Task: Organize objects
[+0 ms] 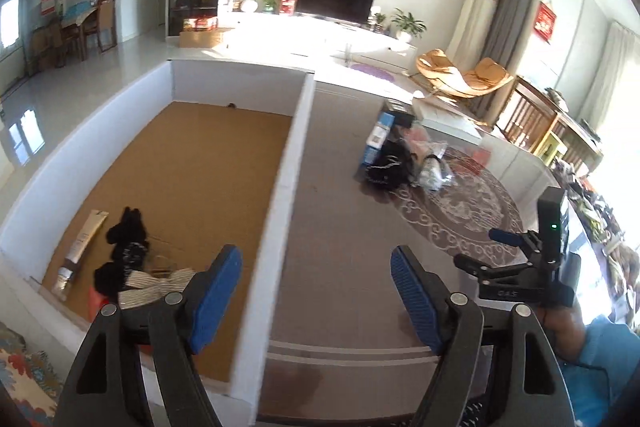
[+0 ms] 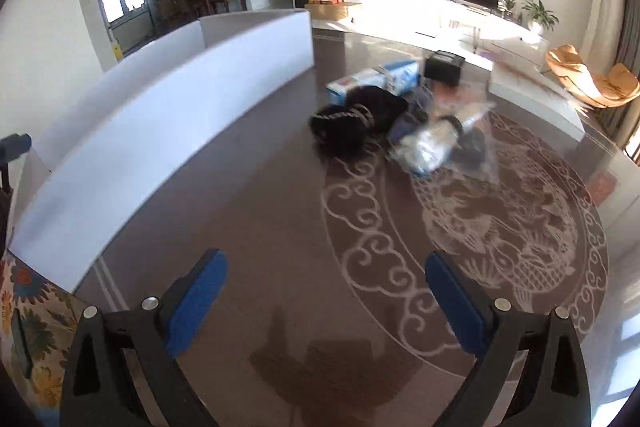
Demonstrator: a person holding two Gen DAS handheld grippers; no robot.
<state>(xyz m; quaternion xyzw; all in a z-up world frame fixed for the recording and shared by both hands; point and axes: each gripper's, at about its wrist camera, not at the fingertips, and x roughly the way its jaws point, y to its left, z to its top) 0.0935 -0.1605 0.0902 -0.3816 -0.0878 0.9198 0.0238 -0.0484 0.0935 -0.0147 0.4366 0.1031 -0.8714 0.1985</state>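
Note:
A white-walled box (image 1: 298, 131) with a brown cardboard floor stands on the left of the table; it also shows in the right wrist view (image 2: 168, 107). Inside lie a tan tube (image 1: 82, 243), black fabric items (image 1: 128, 247) and a striped bow (image 1: 160, 285). A pile sits on the table: a blue-white carton (image 2: 372, 81), a black fluffy item (image 2: 356, 123), a clear plastic bag (image 2: 440, 143) and a small black box (image 2: 444, 67). My left gripper (image 1: 316, 291) is open and empty over the box's right wall. My right gripper (image 2: 326, 301) is open and empty above the table, short of the pile.
The glass-topped table (image 2: 280, 207) has a brown mat with a white dragon pattern (image 2: 500, 227). A white flat box (image 1: 448, 121) lies behind the pile. Floral fabric (image 2: 36, 327) lies at the left edge. The right gripper's body (image 1: 536, 267) shows in the left wrist view.

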